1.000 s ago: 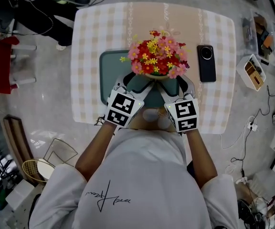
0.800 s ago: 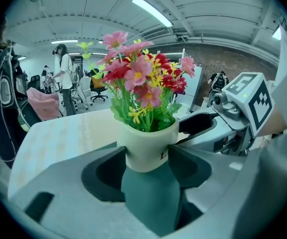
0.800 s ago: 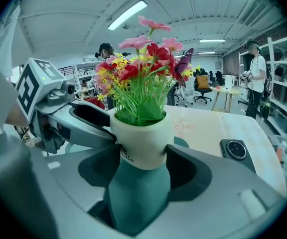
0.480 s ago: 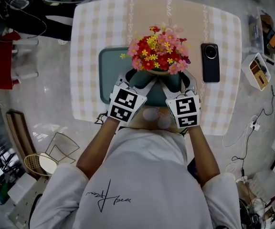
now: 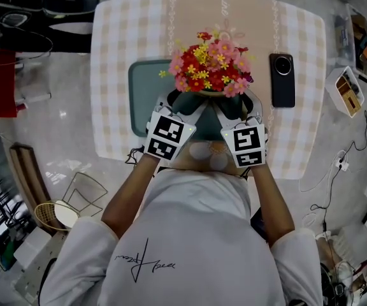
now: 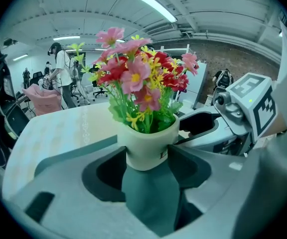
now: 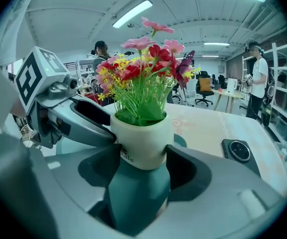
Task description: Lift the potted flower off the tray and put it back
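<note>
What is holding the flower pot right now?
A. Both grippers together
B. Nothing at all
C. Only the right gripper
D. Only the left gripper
A: the left gripper and the right gripper each have their two jaws pressed against opposite sides of the flower pot, as each gripper's own view shows.
</note>
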Available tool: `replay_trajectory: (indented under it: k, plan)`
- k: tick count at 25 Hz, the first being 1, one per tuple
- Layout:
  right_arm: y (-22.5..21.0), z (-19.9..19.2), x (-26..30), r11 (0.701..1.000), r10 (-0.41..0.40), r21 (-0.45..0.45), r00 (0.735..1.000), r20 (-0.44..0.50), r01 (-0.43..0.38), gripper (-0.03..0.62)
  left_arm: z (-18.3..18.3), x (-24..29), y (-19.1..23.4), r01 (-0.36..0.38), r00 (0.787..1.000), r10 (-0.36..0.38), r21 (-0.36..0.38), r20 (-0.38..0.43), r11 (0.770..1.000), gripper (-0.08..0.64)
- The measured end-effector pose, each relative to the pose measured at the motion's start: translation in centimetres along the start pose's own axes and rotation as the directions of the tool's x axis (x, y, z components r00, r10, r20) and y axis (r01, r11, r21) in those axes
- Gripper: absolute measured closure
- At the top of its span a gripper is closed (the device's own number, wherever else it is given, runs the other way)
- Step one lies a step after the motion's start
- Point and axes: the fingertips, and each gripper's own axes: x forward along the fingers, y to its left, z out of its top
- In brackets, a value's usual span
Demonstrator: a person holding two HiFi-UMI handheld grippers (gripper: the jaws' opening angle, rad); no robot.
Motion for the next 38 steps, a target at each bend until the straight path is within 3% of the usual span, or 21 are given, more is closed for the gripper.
replay_trajectory:
  k: [18,30,38]
  plan:
    - [0.0,-0.6,-0.1,1.0,-0.016,0.0,1.0,-0.017,0.016,0.31,-0.5,0.0,-0.2,-0.015,1.0,0.015,-0.025,0.014,1.0,0.315]
    - [0.3,-1.0,-1.3,0.998,-0.046,0.029,0.999,-0.026,0.047,0.45,-0.8,-1.1,-0.2,-0.011,0.999,0.016,-0.1,0.043,0.995,0.388]
    - [1.6,-0.6,-1.9,0.999,-0.035,0.041,0.999,-0.015,0.035,0.51,-1.0,-1.9,-0.6,0.012,0.999,-0.007,-0.107,0.051,0.994,0.402]
